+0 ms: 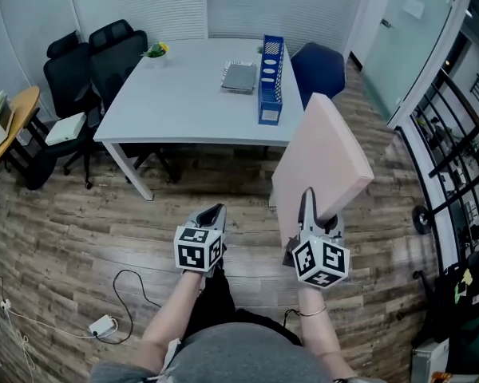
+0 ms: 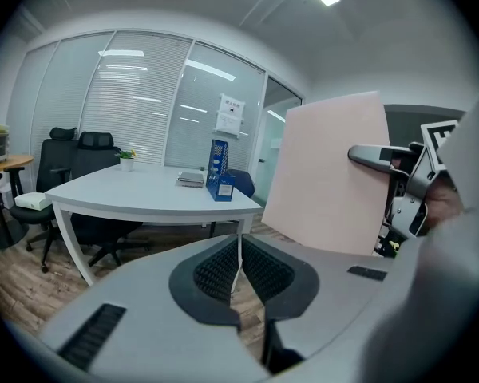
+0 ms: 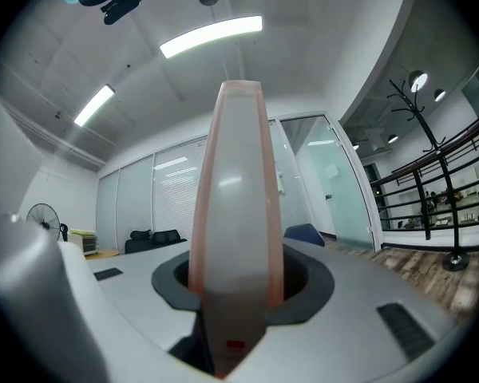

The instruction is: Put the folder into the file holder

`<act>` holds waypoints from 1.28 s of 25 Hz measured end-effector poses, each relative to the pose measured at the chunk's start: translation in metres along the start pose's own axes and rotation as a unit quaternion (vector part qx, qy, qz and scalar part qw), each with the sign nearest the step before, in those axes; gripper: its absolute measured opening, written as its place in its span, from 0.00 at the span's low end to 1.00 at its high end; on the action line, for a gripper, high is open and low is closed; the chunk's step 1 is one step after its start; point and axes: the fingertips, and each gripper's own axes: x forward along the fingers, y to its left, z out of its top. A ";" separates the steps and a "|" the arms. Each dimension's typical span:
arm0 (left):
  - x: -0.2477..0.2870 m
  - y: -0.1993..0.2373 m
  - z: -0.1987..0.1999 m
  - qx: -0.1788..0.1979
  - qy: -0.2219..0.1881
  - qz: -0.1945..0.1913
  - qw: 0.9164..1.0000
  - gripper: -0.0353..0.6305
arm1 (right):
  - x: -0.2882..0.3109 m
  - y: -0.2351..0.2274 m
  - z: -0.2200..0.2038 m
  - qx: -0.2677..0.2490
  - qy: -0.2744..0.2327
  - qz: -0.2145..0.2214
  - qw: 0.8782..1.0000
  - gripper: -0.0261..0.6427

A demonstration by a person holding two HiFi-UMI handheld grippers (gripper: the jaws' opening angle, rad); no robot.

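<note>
Our right gripper [image 1: 309,210] is clamped on the bottom edge of the pink folder [image 1: 323,162], which stands up from the jaws and leans away to the right, carried in the air over the wooden floor [image 1: 104,222]. Beside it, our left gripper [image 1: 215,211] has its jaws pressed together with nothing between them, and it hangs free, well apart from the folder. Further out stands the white table [image 1: 176,102], and we are not yet at its edge. On it, toward the right end, the blue file holder [image 1: 271,78] stands upright with its long side running away from us, and a grey stack of papers [image 1: 239,76] lies just beside it on the left. Black chairs [image 1: 104,62] sit at the far left of the table. We judge this to be the carrying step: the folder is in hand but nowhere near the holder. The next move calls for closing in on the table, turning the folder so that its thin edge lines up with one slot, and lowering it straight in without knocking the holder over.
</note>
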 end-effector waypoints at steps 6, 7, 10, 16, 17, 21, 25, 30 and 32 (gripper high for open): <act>0.060 0.050 0.031 0.000 0.007 -0.002 1.000 0.10 | 0.076 0.012 0.013 -0.001 -0.021 -0.005 1.000 0.28; 0.069 0.059 0.037 0.000 0.009 -0.004 1.000 0.10 | 0.089 0.014 0.015 0.001 -0.023 -0.006 1.000 0.28; 0.096 0.083 0.055 0.001 0.015 -0.014 1.000 0.10 | 0.128 0.022 0.025 0.004 -0.031 -0.011 0.999 0.28; 0.142 0.121 0.092 0.005 0.010 -0.035 0.999 0.10 | 0.190 0.034 0.048 0.000 -0.058 -0.024 0.998 0.28; 0.149 0.126 0.098 0.006 0.009 -0.040 0.999 0.10 | 0.199 0.036 0.052 -0.002 -0.063 -0.027 0.998 0.28; 0.170 0.143 0.113 0.013 0.010 -0.051 0.999 0.10 | 0.228 0.043 0.065 -0.008 -0.082 -0.037 0.996 0.28; 0.182 0.153 0.122 0.013 0.012 -0.056 0.998 0.10 | 0.246 0.045 0.077 -0.011 -0.096 -0.042 0.994 0.28; 0.195 0.164 0.125 0.009 0.019 -0.053 0.998 0.10 | 0.268 0.042 0.090 -0.011 -0.109 -0.046 0.993 0.28; 0.199 0.168 0.128 0.007 0.019 -0.052 0.998 0.10 | 0.277 0.040 0.093 -0.011 -0.114 -0.047 0.992 0.28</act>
